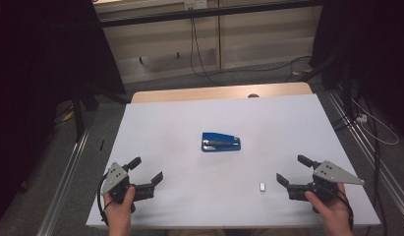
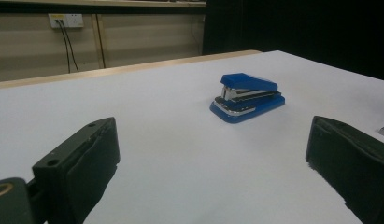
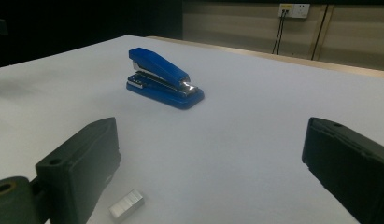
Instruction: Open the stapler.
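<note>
A blue stapler (image 1: 220, 142) lies at the middle of the white table (image 1: 165, 118). It also appears ahead of the jaws as the stapler (image 2: 246, 97) and the stapler (image 3: 162, 78). A small silver block of staples (image 1: 262, 186) rests near the front right, and the same staple block (image 3: 126, 203) lies by the right gripper's left jaw. My left gripper (image 1: 146, 169) sits at the front left, open and empty, aimed toward the stapler. My right gripper (image 1: 294, 170) sits at the front right, open and empty, just right of the staples.
The table's wooden far edge (image 1: 219, 92) faces a panelled wall with hanging cables (image 1: 194, 44). Dark curtains (image 1: 42, 59) stand on both sides. Metal rails (image 1: 67, 172) run along the floor beside the table.
</note>
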Available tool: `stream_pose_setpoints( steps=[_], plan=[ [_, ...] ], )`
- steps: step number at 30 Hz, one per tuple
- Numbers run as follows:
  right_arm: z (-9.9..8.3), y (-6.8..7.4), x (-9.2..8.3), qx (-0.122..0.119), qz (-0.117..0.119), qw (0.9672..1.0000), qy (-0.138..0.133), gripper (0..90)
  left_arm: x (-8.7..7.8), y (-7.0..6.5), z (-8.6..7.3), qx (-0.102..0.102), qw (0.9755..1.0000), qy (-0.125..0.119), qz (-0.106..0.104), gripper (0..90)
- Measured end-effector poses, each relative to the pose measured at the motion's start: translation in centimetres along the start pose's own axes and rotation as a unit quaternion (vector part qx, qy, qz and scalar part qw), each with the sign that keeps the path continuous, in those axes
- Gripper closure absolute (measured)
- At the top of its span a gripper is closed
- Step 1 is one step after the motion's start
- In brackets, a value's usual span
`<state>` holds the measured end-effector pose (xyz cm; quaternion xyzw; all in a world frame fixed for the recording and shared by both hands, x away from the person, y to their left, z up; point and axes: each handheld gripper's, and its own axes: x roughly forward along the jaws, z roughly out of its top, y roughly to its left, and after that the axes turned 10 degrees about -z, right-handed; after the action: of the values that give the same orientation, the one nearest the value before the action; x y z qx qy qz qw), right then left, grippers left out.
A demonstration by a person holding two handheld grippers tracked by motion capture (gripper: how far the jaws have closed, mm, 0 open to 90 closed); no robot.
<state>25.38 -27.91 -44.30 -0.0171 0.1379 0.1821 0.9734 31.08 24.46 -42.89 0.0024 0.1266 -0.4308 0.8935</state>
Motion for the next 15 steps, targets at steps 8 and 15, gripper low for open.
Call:
stream_pose_setpoints(
  steps=[8, 15],
  plan=[
    [0.02, 0.12, 0.12, -0.005, 0.004, 1.0000, 0.005, 4.0, 0.02, 0.02, 0.15, 0.000, 1.0000, -0.004, -0.001, 3.1],
    [0.25, -0.02, 0.32, -0.017, 0.005, 0.9998, 0.006, 4.1, 0.79, -0.12, 0.45, 0.006, 0.9999, 0.004, -0.012, 3.1]
  ],
)
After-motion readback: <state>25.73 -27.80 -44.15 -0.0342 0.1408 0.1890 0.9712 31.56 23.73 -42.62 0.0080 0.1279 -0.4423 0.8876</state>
